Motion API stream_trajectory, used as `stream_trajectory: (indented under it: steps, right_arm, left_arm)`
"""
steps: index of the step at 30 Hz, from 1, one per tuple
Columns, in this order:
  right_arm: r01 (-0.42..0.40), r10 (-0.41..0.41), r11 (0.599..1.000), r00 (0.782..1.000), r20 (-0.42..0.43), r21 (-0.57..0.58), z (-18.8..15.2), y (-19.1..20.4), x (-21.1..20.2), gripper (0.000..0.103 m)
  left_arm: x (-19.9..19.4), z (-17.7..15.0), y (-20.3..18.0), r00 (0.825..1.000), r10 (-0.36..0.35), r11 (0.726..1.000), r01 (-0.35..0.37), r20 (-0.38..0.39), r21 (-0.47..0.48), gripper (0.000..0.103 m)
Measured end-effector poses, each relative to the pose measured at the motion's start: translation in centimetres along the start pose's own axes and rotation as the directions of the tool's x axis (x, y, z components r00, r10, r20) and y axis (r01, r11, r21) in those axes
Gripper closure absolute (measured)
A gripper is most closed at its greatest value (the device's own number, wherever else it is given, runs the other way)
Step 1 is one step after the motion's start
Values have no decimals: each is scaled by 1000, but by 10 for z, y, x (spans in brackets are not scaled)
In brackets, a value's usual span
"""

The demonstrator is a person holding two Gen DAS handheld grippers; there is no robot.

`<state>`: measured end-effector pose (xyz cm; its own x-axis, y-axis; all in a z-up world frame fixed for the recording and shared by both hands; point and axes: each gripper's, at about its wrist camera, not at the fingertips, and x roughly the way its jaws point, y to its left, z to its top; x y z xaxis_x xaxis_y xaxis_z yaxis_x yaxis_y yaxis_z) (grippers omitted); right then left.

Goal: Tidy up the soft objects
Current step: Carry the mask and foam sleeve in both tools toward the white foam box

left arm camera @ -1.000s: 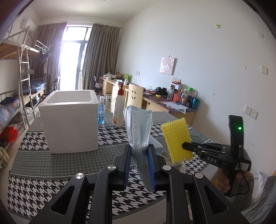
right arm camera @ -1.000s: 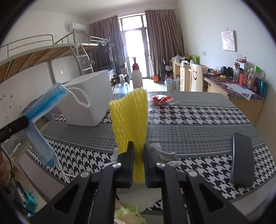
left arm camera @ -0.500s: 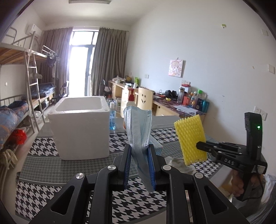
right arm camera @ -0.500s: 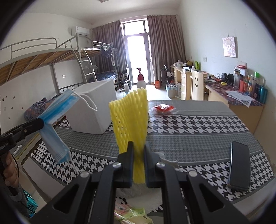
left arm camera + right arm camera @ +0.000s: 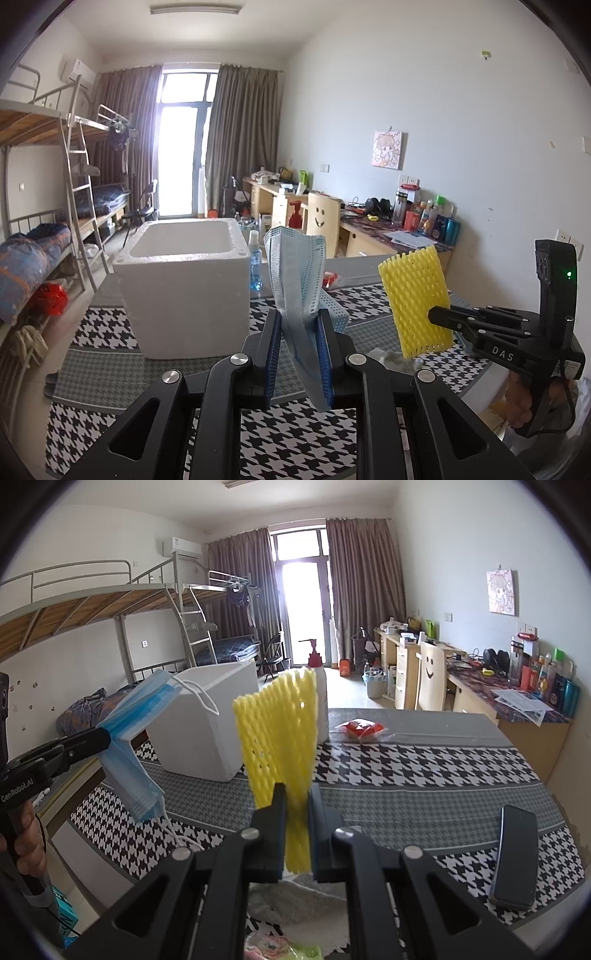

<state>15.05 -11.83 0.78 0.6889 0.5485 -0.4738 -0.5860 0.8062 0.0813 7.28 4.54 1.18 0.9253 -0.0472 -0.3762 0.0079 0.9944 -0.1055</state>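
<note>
My left gripper is shut on a bundle of blue face masks, held above the houndstooth table; the same masks hang from it at the left of the right wrist view. My right gripper is shut on a yellow foam net sleeve, which stands upright between the pads. That sleeve shows to the right of the masks in the left wrist view. A white foam box with an open top stands on the table beyond both grippers, also seen as the foam box.
On the table lie a black phone at the right, a red packet farther back, a pump bottle, a blue spray bottle and crumpled white tissue. A bunk bed stands left, desks along the right wall.
Both grippers have risen a little with their loads still held; the foam box and table sit lower in both views. The left view has tilted slightly upward.
</note>
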Motion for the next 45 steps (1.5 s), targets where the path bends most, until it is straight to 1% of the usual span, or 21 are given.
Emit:
stream_trajectory:
  steps: [11, 18, 26, 36, 39, 45]
  right_arm:
    - [-11, 11, 1000, 1000, 15, -2, 13, 3, 3, 90]
    - [-6, 6, 1000, 1000, 22, -6, 22, 3, 5, 90]
    - [2, -2, 1000, 999, 32, -5, 32, 2, 8, 90]
    - [8, -7, 1000, 999, 48, -21, 44, 4, 8, 90]
    - [5, -4, 1000, 998, 55, -27, 48, 6, 8, 90]
    - [9, -7, 999, 998, 56, -34, 56, 9, 15, 90]
  left_arm:
    - [7, 10, -2, 1000, 7, 1000, -7, 13, 18, 83]
    - [12, 20, -4, 1000, 0, 1000, 0, 27, 29, 83]
    - [18, 30, -4, 999, 11, 999, -12, 38, 40, 83]
    - [25, 47, -1, 999, 0, 999, -2, 49, 42, 83]
    - [26, 52, 0, 998, 7, 999, -9, 56, 44, 83]
    - [30, 63, 2, 998, 4, 999, -7, 65, 48, 83]
